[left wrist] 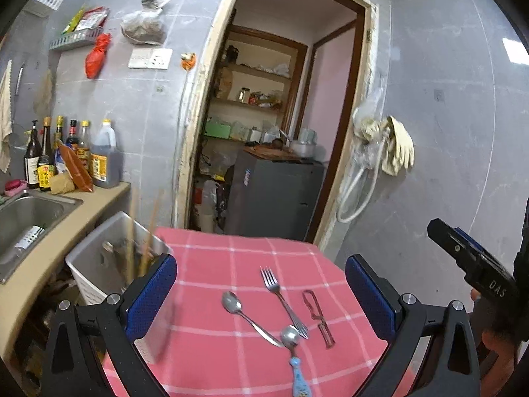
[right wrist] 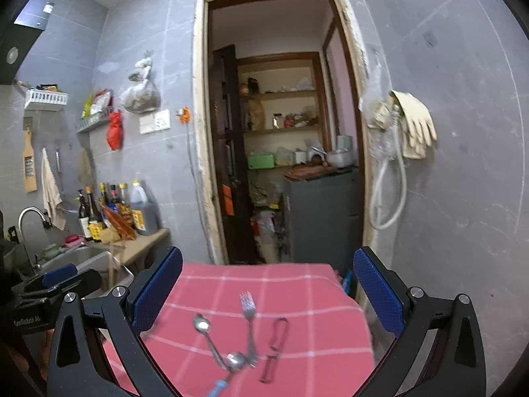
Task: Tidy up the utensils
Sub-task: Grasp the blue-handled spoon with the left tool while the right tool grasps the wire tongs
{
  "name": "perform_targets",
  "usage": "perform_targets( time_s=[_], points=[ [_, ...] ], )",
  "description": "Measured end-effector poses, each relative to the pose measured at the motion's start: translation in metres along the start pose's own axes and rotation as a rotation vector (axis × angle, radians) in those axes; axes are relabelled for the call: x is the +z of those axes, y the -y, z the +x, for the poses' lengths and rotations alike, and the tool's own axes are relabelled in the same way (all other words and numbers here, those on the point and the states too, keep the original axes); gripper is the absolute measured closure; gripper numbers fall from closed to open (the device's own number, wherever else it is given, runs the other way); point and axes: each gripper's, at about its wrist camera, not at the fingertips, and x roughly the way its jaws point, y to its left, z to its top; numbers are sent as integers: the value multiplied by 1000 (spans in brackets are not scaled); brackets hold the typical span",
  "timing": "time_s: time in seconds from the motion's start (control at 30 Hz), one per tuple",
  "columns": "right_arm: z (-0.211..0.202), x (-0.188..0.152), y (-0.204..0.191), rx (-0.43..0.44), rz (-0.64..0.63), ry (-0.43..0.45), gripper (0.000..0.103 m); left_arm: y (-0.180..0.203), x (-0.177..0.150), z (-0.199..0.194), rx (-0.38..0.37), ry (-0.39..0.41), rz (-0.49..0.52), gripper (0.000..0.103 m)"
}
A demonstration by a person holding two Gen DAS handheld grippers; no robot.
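From my left wrist, my left hand-held gripper (left wrist: 261, 301) stands wide and empty above the pink tabletop (left wrist: 211, 258), where a fork (left wrist: 282, 301), spoon (left wrist: 249, 317), blue-handled spoon (left wrist: 294, 354) and peeler (left wrist: 318, 317) lie close together; chopsticks stand in a bin (left wrist: 96, 264) just left. From my right wrist, my right hand-held gripper (right wrist: 267, 294) is also released. I'd lift the top blue-handled spoon first, pinching its handle.

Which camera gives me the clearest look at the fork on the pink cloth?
The left wrist view: the fork is sharp there, tines and handle distinct, its handle end beside the blue-handled spoon. The right wrist view shows the same fork, but smeared by motion blur.
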Motion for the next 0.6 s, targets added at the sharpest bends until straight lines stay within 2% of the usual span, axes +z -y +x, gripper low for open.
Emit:
perform_targets(
  time_s=[0.13, 0.43, 0.53, 0.6],
  points=[
    [11, -18, 24, 1, 14, -49, 1, 12, -19, 18, 2, -63, -1, 0],
    [70, -78, 60, 115, 81, -208, 2, 14, -62, 78, -48, -280, -43, 1],
    [96, -98, 69, 148, 106, -281, 10, 16, -76, 98, -70, -346, -46, 9],
    [109, -112, 70, 163, 109, -323, 22, 15, -83, 109, -80, -388, -50, 17]
  ],
)
